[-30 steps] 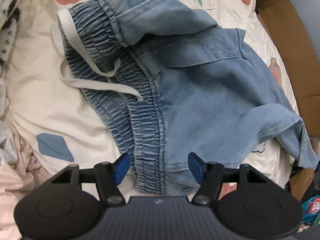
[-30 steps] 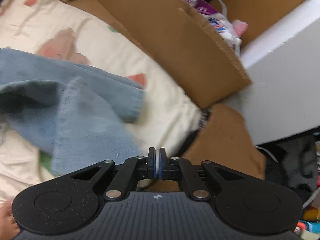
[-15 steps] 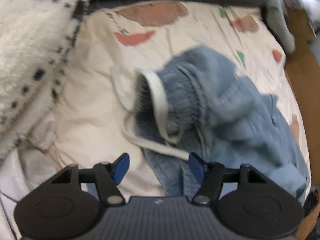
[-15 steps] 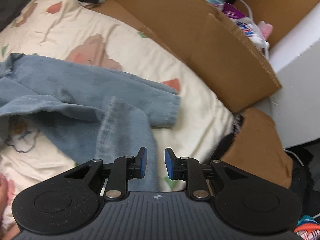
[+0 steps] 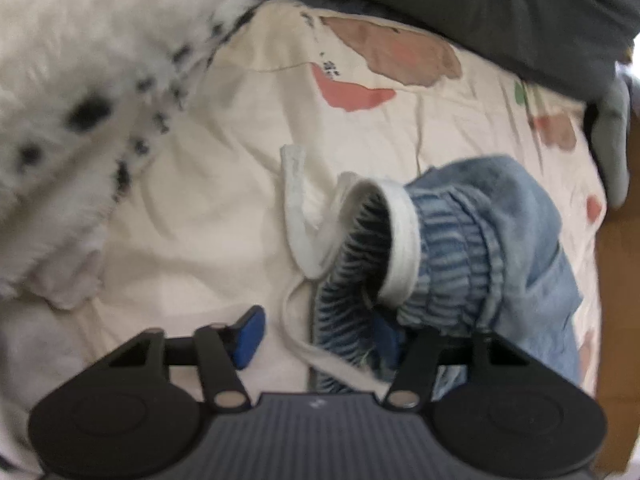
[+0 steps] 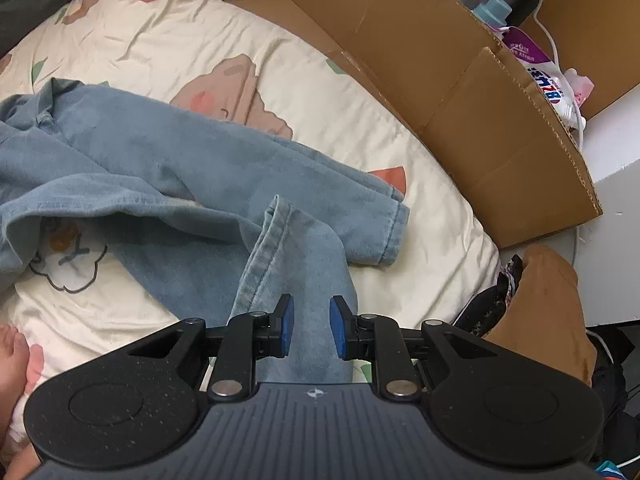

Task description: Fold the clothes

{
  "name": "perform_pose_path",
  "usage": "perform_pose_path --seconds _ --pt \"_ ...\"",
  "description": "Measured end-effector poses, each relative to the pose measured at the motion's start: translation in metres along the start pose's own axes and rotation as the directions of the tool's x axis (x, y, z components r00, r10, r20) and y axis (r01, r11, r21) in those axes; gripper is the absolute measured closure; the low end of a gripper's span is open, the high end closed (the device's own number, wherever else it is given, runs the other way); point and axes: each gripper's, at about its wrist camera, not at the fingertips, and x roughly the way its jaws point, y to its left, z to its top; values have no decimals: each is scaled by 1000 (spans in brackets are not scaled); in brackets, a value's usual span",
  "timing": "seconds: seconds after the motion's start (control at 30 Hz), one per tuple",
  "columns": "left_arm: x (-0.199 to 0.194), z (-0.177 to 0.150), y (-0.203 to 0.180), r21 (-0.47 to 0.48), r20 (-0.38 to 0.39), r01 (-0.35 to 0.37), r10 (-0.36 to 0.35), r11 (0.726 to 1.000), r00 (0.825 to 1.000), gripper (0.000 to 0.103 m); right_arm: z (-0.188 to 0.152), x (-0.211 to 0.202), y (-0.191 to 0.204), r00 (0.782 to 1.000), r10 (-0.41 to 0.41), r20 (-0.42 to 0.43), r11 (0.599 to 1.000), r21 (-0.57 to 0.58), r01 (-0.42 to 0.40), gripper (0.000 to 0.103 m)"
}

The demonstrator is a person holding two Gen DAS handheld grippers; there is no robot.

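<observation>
Garment: denim shorts [image 6: 192, 184], light blue, lying crumpled on the bedsheet [image 6: 312, 92], cream with coloured patches.
Waistband [image 5: 452, 248]: elastic and gathered, bunched up into an open ring at the left wrist view's centre; white drawstring [image 5: 298, 216] loops loose beside it.
Leg hems: 2, spread toward the bed's edge; 1 hem [image 6: 276, 248] runs up to the right gripper.
Left gripper [image 5: 320, 338]: jaws have just been closing, now at a middling gap; gathered waistband cloth and drawstring sit between them, but the far pad is hidden by cloth, so a grip cannot be told.
Right gripper [image 6: 311, 326]: jaws narrowly apart, pads clear of each other, denim below them, not pinched.
Surroundings: spotted fleece blanket [image 5: 92, 92] at left; cardboard box [image 6: 472, 100] beside the bed; bare foot [image 6: 16, 360] at the frame's edge.
</observation>
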Motion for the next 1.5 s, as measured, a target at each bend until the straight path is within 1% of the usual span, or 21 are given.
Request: perform_pose_path --seconds 0.03,0.1,0.17,0.2,0.23,0.37,0.43,0.47,0.53,0.6,0.67,0.87,0.93,1.0,1.07,1.13,1.3,1.43,1.5 --pt "3 1 1 -17 0 -4 4 1000 1000 67 0 1 0 1000 0 -3 1000 -1 0 77" --pt "9 3 4 -42 -3 -2 2 999 1000 68 1 2 1 1000 0 -10 1000 -6 0 77" --pt "10 3 5 -42 -3 1 -1 999 1000 71 1 4 1 1000 -2 -18 1000 -13 2 77" --pt "10 1 5 -39 -1 6 -6 999 1000 75 1 4 1 1000 -3 -20 1000 -15 3 77" --pt "9 -1 7 -43 3 11 -11 999 1000 77 2 4 1 1000 -3 -22 1000 -15 3 77" --pt "4 -10 10 -53 9 29 -28 998 1000 81 4 3 2 1000 -3 -20 1000 -13 3 77" --pt "4 -15 12 -55 -5 40 -40 998 999 88 6 2 4 1000 -2 -19 1000 -15 2 77" --pt "4 -17 16 -87 -7 48 -49 995 999 89 7 1 5 1000 -1 -18 1000 -19 1 77" --pt "3 -20 25 -157 -7 65 -67 986 998 98 9 -1 8 1000 0 -16 1000 -27 0 76" --pt "-1 -23 24 -148 1 50 -50 988 999 101 11 -5 11 1000 -1 -11 999 -40 1 76" --pt "-7 -24 20 -123 0 49 -49 991 999 102 15 -10 13 1000 2 5 999 -44 -2 76" --pt "-35 -25 -1 -44 46 77 -75 996 996 102 22 -23 13 998 19 57 1000 -22 -18 71" --pt "-46 -25 -13 15 71 79 -80 997 994 102 23 -26 16 997 26 66 999 -26 -24 71" --pt "-60 -28 -27 101 95 92 -101 991 990 102 26 -28 18 997 33 77 999 -36 -30 71" --pt "-68 -32 -47 205 113 98 -123 974 986 102 27 -30 21 996 42 85 998 -42 -38 71" --pt "-73 -35 -68 315 128 89 -135 945 983 102 28 -31 22 995 47 88 998 -47 -43 71" --pt "-61 -41 -107 418 86 132 -184 899 979 102 28 -30 22 995 51 85 998 -46 -47 71" --pt "-45 -49 -135 475 39 157 -199 866 979 102 24 -27 19 996 49 73 998 -35 -47 71" --pt "-39 -54 -147 506 23 152 -190 849 982 102 24 -25 16 997 47 65 999 -28 -46 71"
